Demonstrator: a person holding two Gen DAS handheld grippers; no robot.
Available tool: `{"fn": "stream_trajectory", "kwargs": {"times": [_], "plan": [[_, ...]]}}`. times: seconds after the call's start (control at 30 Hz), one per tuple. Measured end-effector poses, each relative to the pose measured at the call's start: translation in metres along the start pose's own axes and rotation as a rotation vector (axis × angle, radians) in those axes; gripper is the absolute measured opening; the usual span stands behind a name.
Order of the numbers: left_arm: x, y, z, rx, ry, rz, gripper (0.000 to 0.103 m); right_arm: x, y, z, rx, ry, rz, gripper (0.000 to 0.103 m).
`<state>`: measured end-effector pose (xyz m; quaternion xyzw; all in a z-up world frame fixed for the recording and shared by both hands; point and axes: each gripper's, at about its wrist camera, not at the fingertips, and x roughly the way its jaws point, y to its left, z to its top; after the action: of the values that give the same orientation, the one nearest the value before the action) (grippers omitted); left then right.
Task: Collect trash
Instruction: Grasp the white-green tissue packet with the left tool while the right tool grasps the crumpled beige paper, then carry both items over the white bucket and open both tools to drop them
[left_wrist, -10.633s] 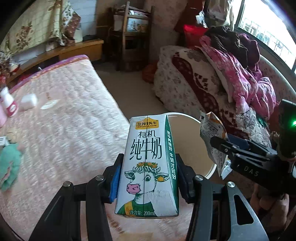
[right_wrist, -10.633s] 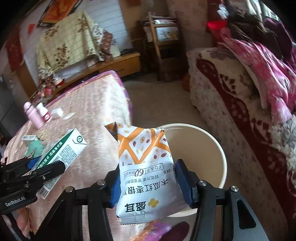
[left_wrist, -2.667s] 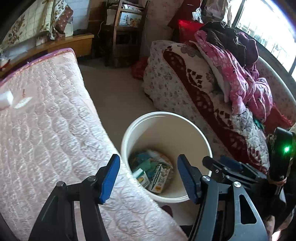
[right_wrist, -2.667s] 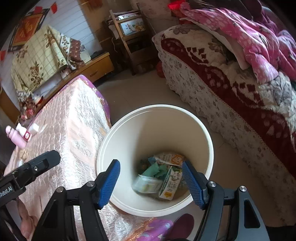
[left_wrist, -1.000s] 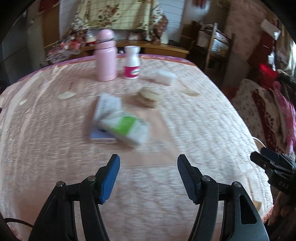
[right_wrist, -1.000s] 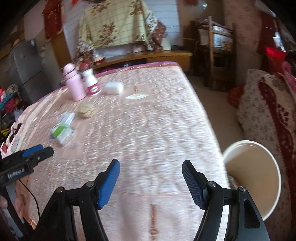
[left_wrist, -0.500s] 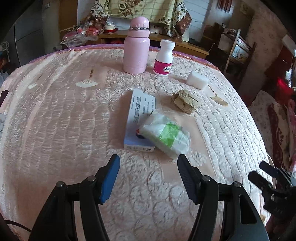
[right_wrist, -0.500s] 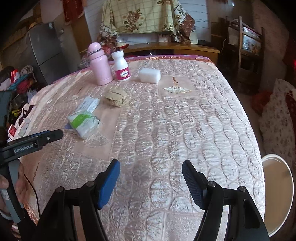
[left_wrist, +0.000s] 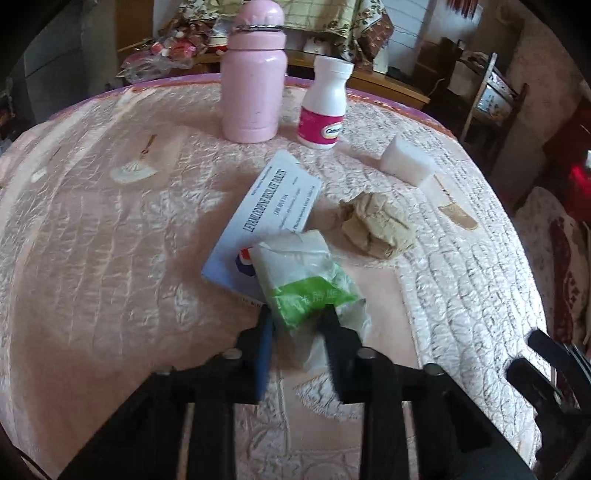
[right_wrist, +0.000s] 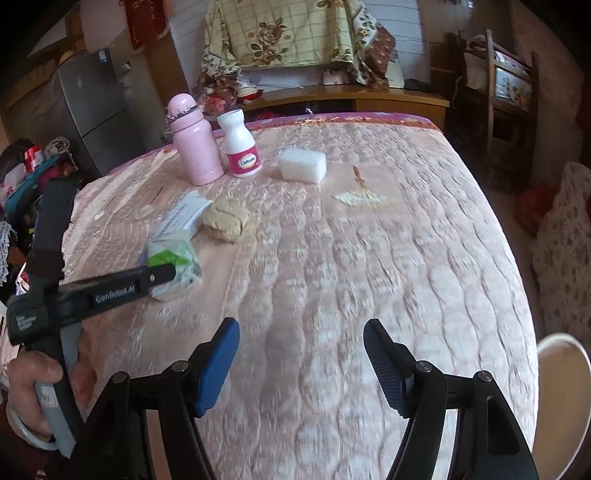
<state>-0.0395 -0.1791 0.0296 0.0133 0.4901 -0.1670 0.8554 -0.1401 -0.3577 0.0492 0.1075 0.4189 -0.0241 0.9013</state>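
Green-and-clear plastic, a crumpled tissue packet (left_wrist: 310, 284), lay on the pink quilted counter (left_wrist: 110, 258), partly on top of a flat white box (left_wrist: 269, 218). The left claw (left_wrist: 297, 314) had just been closing, and its two fingers stood on either side of the packet's near end, pressing into the soft plastic. The step in hand looked like picking up this piece of trash.

Just right of the packet sat a crumpled brown paper ball (left_wrist: 376, 225), close but apart from it. Further back stood a pink flask (left_wrist: 253, 74) and a white pill bottle (left_wrist: 325, 107), upright and nearly side by side, with a white sponge block (left_wrist: 406, 164) off to the right.

The right claw (right_wrist: 301, 350) hung with its fingers apart and nothing between them, over bare quilt nearer the counter's right edge. Beyond that edge, low down, part of the rim of a white bucket (right_wrist: 565, 354) showed. A person's hand (right_wrist: 40, 391) gripped the handle of the left tool.

The next move probably called for lifting the packet straight up, so that the box beneath was not dragged along, then carrying it right across the counter to the bucket. That path looked open: the quilt between packet and edge was bare, with only the right claw nearby. The paper ball seemed the likely target for the right claw.
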Motion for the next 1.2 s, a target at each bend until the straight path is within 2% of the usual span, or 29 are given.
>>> {"fn": "stream_trajectory", "kwargs": {"times": [0.13, 0.3, 0.57, 0.63, 0.67, 0.7, 0.77, 0.93, 1.07, 1.2], "plan": [[-0.013, 0.006, 0.001, 0.013, 0.005, -0.061, 0.013, 0.025, 0.007, 0.025, -0.011, 0.007, 0.04, 0.073], [-0.028, 0.021, -0.003, 0.025, 0.002, -0.086, 0.011, 0.057, 0.03, 0.052, -0.042, 0.004, 0.114, 0.073], [-0.039, 0.029, -0.011, 0.023, -0.004, -0.125, 0.011, 0.11, 0.063, 0.082, -0.08, 0.011, 0.141, 0.072], [-0.039, 0.027, -0.012, 0.023, -0.005, -0.132, 0.011, 0.118, 0.064, 0.083, -0.076, 0.026, 0.15, 0.036], [-0.04, 0.026, -0.013, 0.024, -0.005, -0.135, 0.011, 0.123, 0.064, 0.083, -0.071, 0.05, 0.146, 0.031], [-0.04, 0.025, -0.014, 0.022, -0.004, -0.143, 0.011, 0.123, 0.063, 0.08, -0.057, 0.057, 0.14, 0.03], [-0.042, 0.023, -0.017, 0.021, -0.003, -0.155, 0.011, 0.115, 0.06, 0.075, -0.047, 0.043, 0.153, 0.029], [-0.053, 0.007, -0.026, 0.047, -0.011, -0.192, 0.011, 0.067, 0.039, 0.055, 0.002, -0.016, 0.194, 0.029], [-0.062, -0.013, -0.037, 0.093, -0.021, -0.205, 0.011, 0.028, 0.025, 0.033, 0.005, -0.039, 0.172, 0.029], [-0.071, -0.036, -0.049, 0.131, -0.017, -0.229, 0.011, -0.001, 0.008, 0.009, 0.02, -0.052, 0.116, 0.029]]}}
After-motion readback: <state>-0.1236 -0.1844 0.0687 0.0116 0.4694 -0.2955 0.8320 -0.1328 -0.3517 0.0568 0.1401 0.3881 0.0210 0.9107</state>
